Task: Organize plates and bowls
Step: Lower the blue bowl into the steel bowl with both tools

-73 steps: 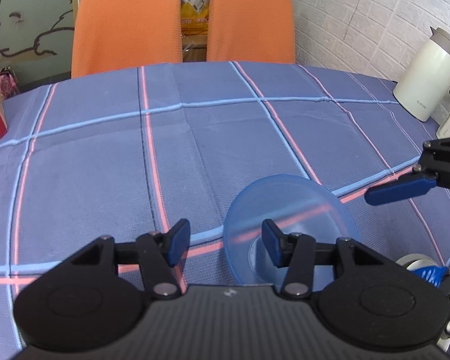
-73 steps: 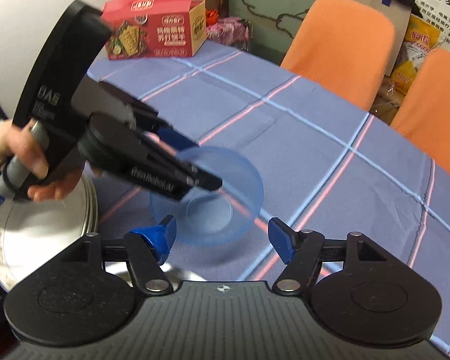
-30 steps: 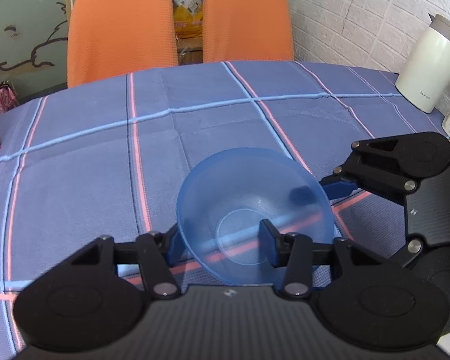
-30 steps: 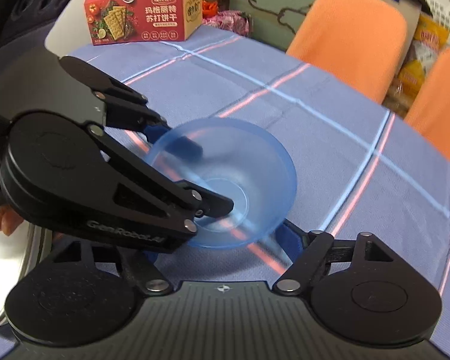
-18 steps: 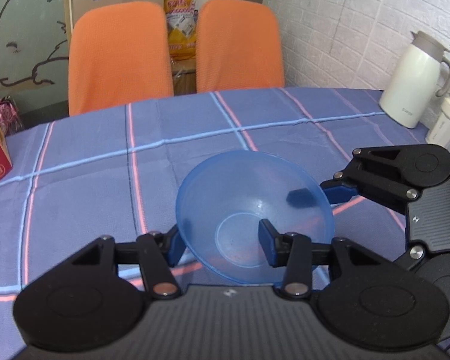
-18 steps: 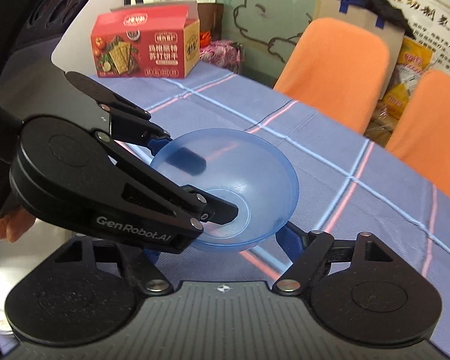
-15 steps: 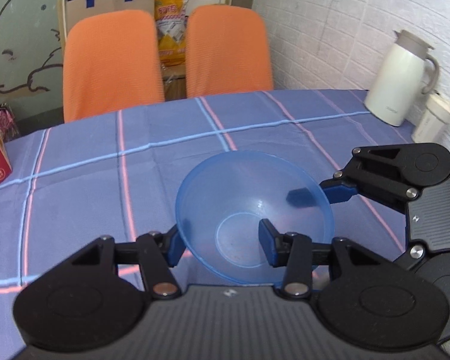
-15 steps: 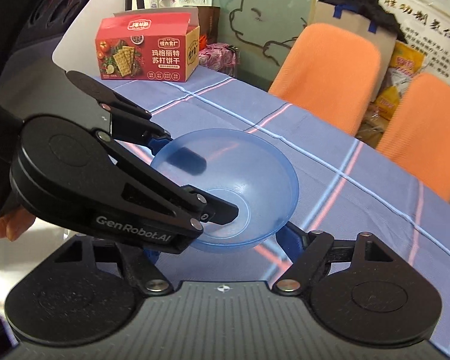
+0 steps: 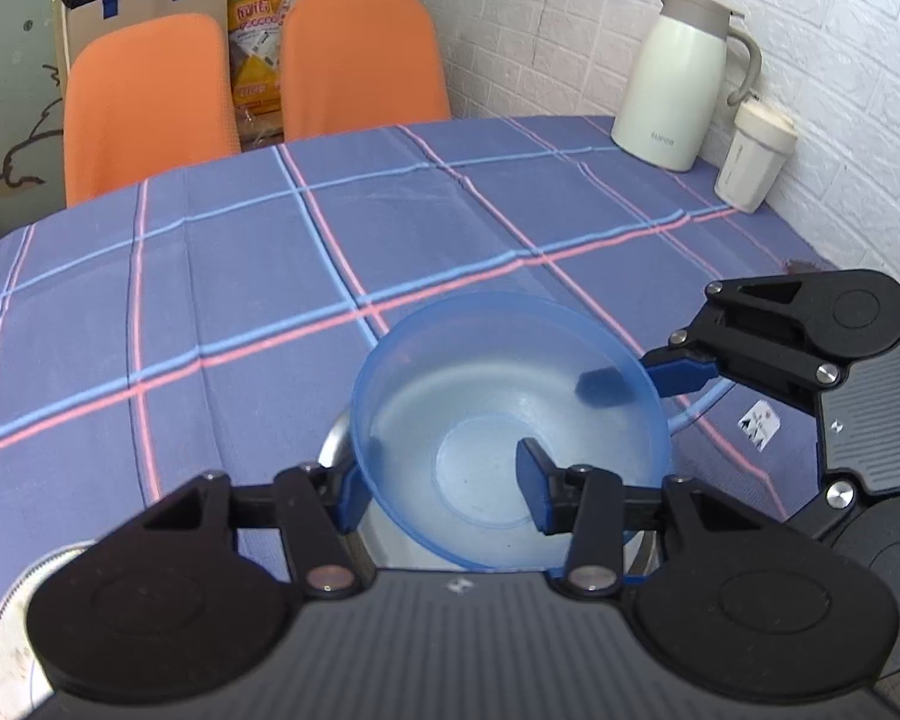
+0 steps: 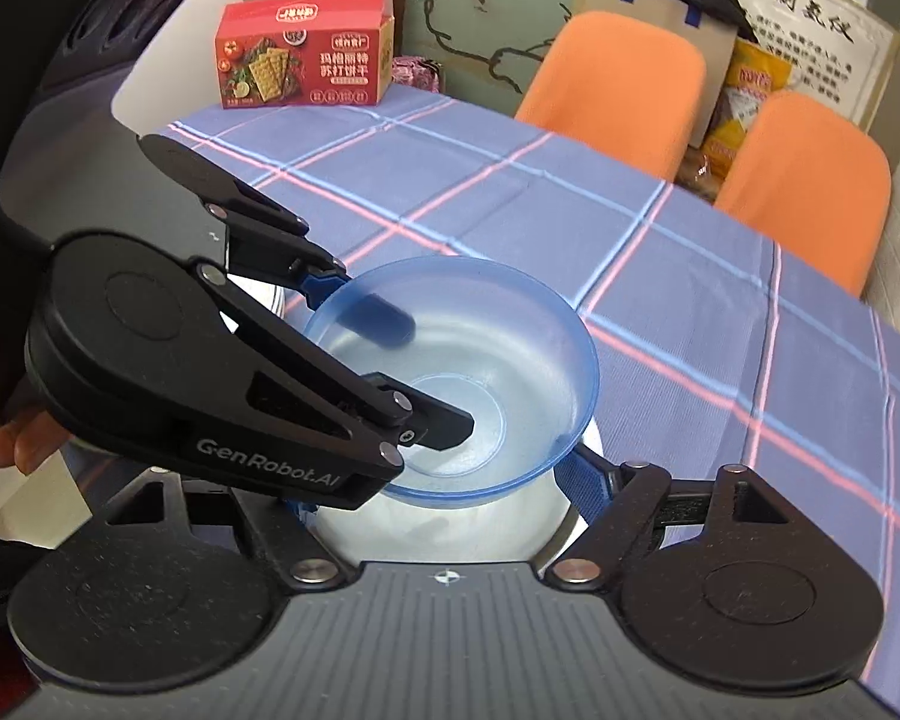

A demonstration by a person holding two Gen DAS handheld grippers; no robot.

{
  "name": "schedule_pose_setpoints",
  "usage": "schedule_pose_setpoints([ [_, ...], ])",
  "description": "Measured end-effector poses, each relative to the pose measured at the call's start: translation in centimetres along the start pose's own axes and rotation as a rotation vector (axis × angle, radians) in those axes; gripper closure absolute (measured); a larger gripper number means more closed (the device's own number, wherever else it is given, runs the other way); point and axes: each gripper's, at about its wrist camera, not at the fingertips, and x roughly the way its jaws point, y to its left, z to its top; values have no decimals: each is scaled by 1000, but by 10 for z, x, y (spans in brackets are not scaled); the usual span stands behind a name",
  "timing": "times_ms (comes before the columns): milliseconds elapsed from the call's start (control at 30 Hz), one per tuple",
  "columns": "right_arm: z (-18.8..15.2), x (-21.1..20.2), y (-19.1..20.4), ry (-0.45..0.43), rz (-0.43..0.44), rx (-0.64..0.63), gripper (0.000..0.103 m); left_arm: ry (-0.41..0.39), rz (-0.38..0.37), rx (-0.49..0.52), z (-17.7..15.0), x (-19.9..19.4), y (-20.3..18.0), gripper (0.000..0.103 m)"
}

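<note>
While two grippers share the load: a translucent blue plastic bowl hangs above the desk, directly over a metal bowl that looks like its stacking target.
Left gripper: clenched on the bowl's near wall, one finger inside, one outside.
Right gripper: its right finger sits under the rim and the left is hidden behind the other tool, so whether it is clamped cannot be told.
Why held so: a grip from two sides likely keeps the light bowl level for nesting.
Around: a stack of metal plates at the left gripper's near left; a white thermal jug and lidded cup by the brick wall; a red cracker box at the far edge; two orange chairs beyond.
In the way: nothing on the cloth nearby; only the tools crowd each other.
</note>
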Motion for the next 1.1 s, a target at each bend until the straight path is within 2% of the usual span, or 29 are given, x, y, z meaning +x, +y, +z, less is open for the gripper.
schedule_pose_setpoints([
  [67,-6,2,1,7,-5,10,37,8,1,-1,-4,4,0,53],
  [167,-12,-7,0,1,-22,23,37,-17,6,-4,-6,-2,2,32],
  [400,-40,-42,-1,-40,-31,97,36,-106,23,15,-15,-43,9,24],
  [500,-39,-48,-6,-100,-14,161,36,-129,34,-1,-12,-48,14,15],
  [533,-36,-46,-8,-115,-11,176,36,-131,40,-5,-10,-46,15,8],
  [667,-19,-24,-15,-113,-24,205,36,-89,42,-46,0,-25,23,9],
  [800,-16,4,-26,-51,-49,232,36,-32,29,-86,3,-2,32,9],
  [1100,-19,41,-29,52,-92,231,35,49,19,-77,6,41,38,9],
])
